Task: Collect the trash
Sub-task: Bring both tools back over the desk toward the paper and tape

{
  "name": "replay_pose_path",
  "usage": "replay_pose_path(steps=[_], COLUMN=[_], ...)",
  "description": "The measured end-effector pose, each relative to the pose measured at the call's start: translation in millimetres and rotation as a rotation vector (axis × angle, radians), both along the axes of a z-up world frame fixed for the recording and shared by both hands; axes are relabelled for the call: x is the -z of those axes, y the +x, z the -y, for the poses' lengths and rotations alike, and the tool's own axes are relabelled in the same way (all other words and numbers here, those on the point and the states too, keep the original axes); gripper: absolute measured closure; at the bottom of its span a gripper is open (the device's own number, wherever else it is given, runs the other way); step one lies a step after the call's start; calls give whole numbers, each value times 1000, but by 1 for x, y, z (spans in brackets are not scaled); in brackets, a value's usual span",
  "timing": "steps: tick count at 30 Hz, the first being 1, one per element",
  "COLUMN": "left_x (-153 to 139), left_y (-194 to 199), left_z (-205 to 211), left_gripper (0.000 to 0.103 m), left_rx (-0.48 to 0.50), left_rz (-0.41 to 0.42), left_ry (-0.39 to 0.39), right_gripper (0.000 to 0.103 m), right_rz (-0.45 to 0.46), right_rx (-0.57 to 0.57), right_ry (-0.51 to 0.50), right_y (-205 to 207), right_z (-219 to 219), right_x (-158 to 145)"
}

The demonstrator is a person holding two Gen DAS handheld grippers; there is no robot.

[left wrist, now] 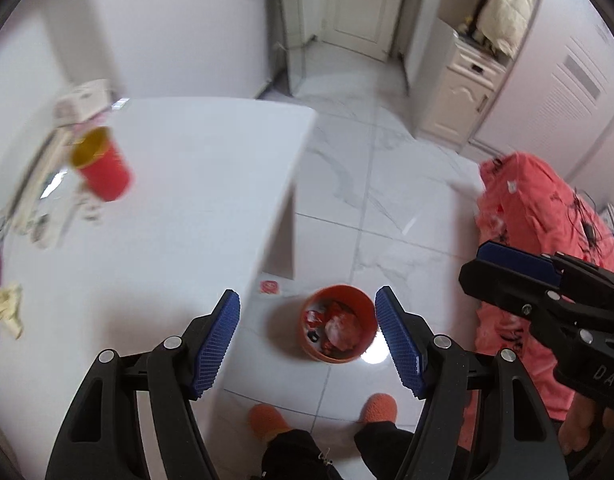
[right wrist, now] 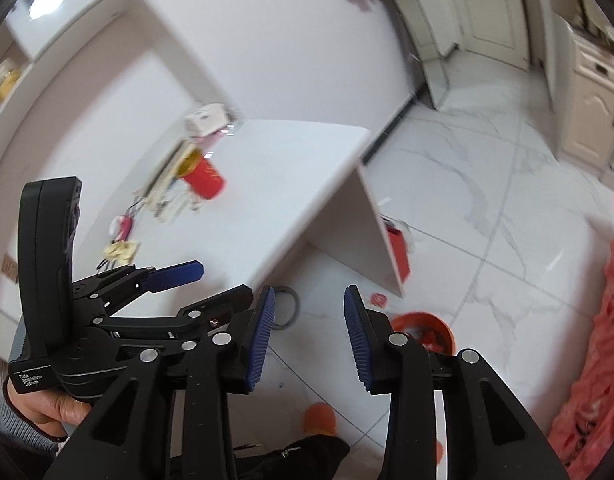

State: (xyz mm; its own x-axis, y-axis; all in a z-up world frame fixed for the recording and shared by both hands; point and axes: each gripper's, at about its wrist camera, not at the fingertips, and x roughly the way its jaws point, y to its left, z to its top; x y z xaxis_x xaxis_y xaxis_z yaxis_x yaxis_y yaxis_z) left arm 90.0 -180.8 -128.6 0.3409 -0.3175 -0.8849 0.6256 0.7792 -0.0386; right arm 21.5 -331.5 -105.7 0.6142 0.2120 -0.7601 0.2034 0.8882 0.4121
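An orange trash bin (left wrist: 337, 328) stands on the floor beside the white table (left wrist: 179, 216), holding red and white wrappers; it also shows in the right wrist view (right wrist: 427, 330). My left gripper (left wrist: 307, 308) is open and empty, high above the bin. My right gripper (right wrist: 310, 304) is open and empty, above the floor by the table's corner. A red cup with a yellow inside (left wrist: 103, 168) lies on the table. A crumpled yellowish paper (left wrist: 7, 308) lies at the table's left edge. A small red wrapper (left wrist: 269, 287) lies on the floor.
Boxes and papers (left wrist: 67, 120) clutter the table's far left by the wall. A red bag (right wrist: 399, 248) stands under the table. A coral-red blanket (left wrist: 547, 220) lies on the right. My orange slippers (left wrist: 267, 420) are below. A door (left wrist: 363, 4) is at the back.
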Motion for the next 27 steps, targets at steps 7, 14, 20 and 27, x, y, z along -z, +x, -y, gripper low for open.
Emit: replay_pose_path(steps=[7,14,20,27], left_x=[-22,-35,-38,-31], left_y=[0,8,23,57], left_z=[-49,-123,-177,-238], left_gripper=[32,23,23,23], left_rx=[-123,-303,-433,-569], left_rz=[50,73,75,52], left_ry=[-13,-23,-24,-18], right_gripper=[56,56,56,56], right_rz=[56,83,76,51], right_rx=[-123,-269,-356,-438], right_ry=[-15,-17,-9,2], right_y=[26,61,98,143], right_z=[-50,-101,-143,-190], right_x=[-26,-31,-27,-14])
